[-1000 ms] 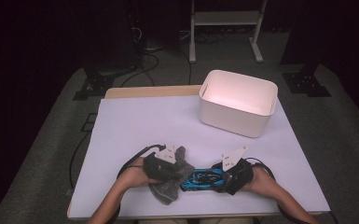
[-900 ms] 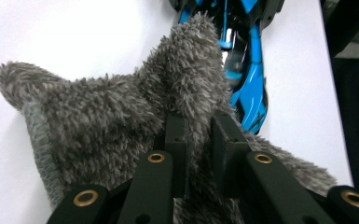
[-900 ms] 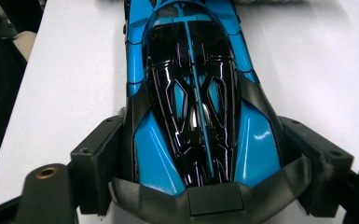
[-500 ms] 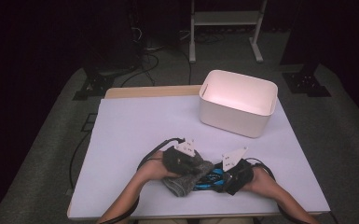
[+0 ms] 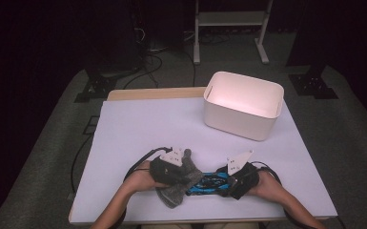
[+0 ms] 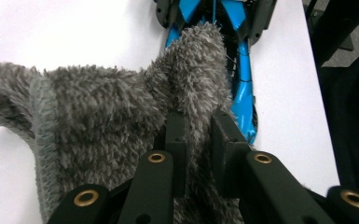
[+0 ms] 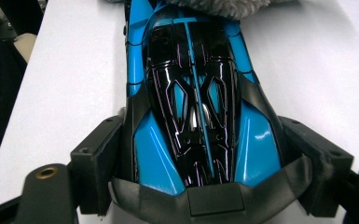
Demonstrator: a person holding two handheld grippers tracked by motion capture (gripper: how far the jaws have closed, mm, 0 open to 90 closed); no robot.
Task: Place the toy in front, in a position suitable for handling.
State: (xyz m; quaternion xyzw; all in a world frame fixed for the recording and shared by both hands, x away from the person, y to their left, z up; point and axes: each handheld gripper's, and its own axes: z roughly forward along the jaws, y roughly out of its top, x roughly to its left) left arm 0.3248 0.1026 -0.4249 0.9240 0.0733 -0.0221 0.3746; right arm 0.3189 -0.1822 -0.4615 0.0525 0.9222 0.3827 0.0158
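A blue and black toy car (image 5: pixel 208 183) lies near the table's front edge, between my two grippers. My right gripper (image 5: pixel 232 180) is shut on the car's rear (image 7: pixel 200 135), one jaw pressed on each side. A grey fluffy cloth (image 5: pixel 176 183) drapes over the car's far end (image 6: pixel 240 65). My left gripper (image 5: pixel 175 172) is shut on a raised fold of this cloth (image 6: pixel 121 116), which stands between its two jaws. The car's nose lies under the cloth in the right gripper view.
A white plastic bin (image 5: pixel 244 104) stands open at the back right of the white table top (image 5: pixel 143 129). Cables loop behind both hands. A wooden table edge (image 5: pixel 152 93) shows at the back.
My left gripper has carried the grey cloth rightwards, onto the car's left end. The right gripper has stayed shut on the car.
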